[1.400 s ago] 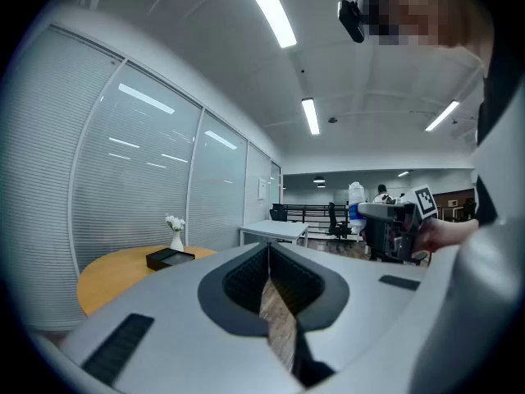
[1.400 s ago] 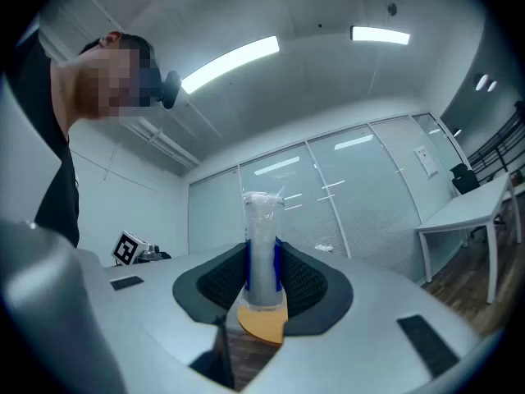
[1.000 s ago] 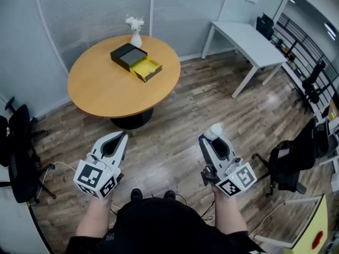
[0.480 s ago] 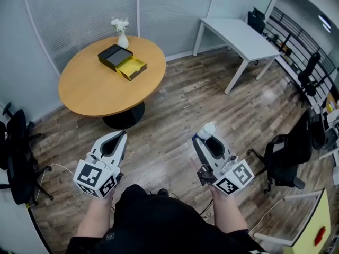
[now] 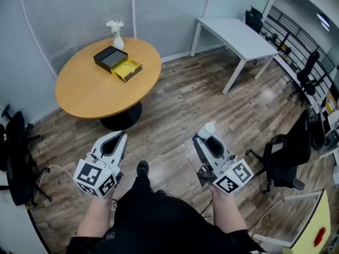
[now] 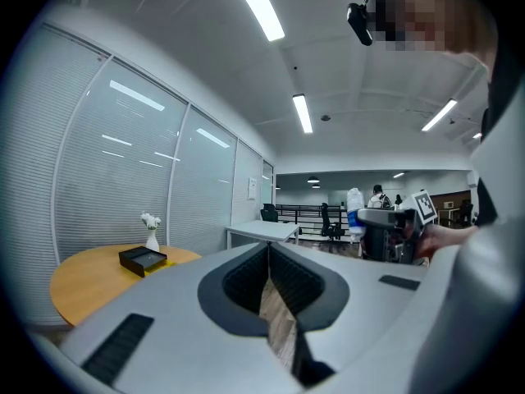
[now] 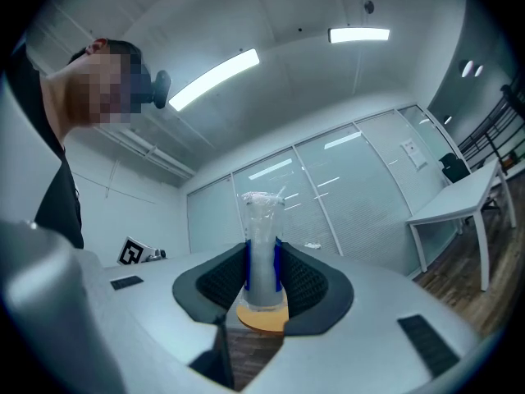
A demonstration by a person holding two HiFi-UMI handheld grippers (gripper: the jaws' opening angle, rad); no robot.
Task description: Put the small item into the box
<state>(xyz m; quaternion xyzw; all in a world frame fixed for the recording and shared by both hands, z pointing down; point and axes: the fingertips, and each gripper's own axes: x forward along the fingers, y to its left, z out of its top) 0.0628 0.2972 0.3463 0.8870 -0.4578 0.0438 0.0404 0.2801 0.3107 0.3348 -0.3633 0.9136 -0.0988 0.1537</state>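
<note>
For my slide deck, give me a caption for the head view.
Person faces a round table bearing an open box, right tool gripping the small item, left tool shut, empty.

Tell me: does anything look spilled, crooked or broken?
Nothing stands out. The black box lies open on the round table, the flower vase stands upright beside it, and the right claw grips a small wrapped bottle.

The small item (image 7: 262, 253) stands upright between the right gripper's (image 5: 204, 137) fingers (image 7: 308, 286), pinched from both sides. Well ahead of the left gripper's (image 5: 123, 135) closed fingertips, slightly to their left, lies the round table (image 5: 90, 94) — on its far part sits the box (image 5: 117, 64), with the vase (image 5: 117, 40) just behind it. The desk (image 5: 238, 36) stands far ahead of the right fingers, off to their right.
</note>
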